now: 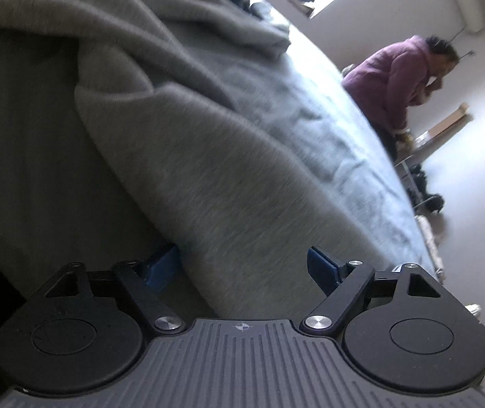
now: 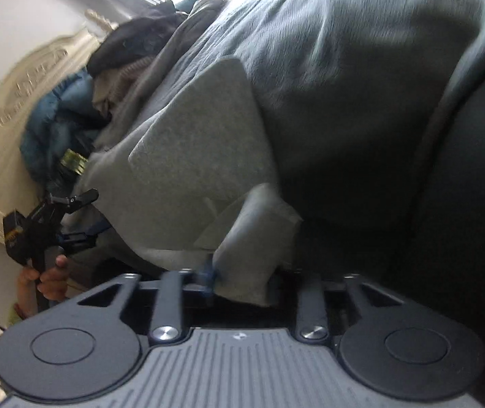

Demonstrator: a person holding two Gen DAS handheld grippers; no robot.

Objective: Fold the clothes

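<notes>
The grey garment (image 1: 174, 129) sprawls over the blue-grey bedspread (image 1: 327, 136), and it looks like thick fleece: soft, floppy and fairly weighty, the sort of cloth that sags away from wherever it isn't held and won't keep a crease on its own. I'd say it wants taking at hems or corners, both hands well apart, rather than by a bunched middle. A long folded fold of it runs straight down between the wide-spread fingers of the left gripper (image 1: 242, 268); the blue pads (image 1: 320, 268) stand clear on either side and pinch nothing. Over at the right gripper (image 2: 242, 282), a small pale corner (image 2: 259, 238) of the same garment droops right at the fingertips, but motion blur hides the pads, so I cannot tell whether that corner is pinched or merely lying there. Beyond, a heap of other clothes (image 2: 106, 78) waits by the headboard (image 2: 21, 102).
</notes>
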